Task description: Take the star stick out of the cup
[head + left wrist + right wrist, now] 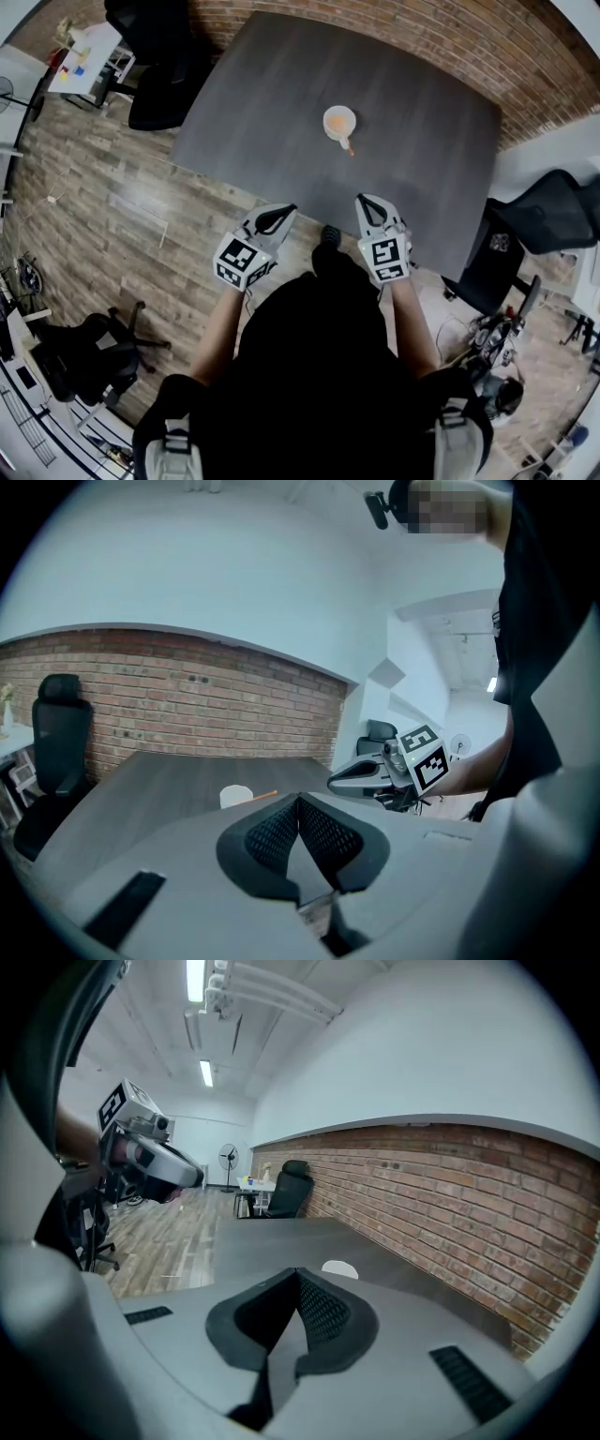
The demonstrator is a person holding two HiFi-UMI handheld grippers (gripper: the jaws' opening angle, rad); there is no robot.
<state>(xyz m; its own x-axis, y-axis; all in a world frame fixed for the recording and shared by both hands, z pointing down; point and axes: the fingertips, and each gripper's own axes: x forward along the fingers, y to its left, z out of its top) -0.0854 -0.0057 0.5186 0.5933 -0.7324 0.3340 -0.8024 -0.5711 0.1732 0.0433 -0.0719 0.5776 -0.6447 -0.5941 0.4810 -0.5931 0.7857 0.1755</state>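
A person is holding the left gripper and right gripper over the near edge of a dark table, each with its jaws pressed together on nothing. The star stick is leaning in the white cup at mid-table, well apart from both grippers.

Left gripper and right gripper held out side by side, apart from each other, both pointing forward, tips angled slightly toward each other. Both sets of jaws pressed together, nothing between them. Bare left forearm and right forearm extended forward, marker cubes facing up.
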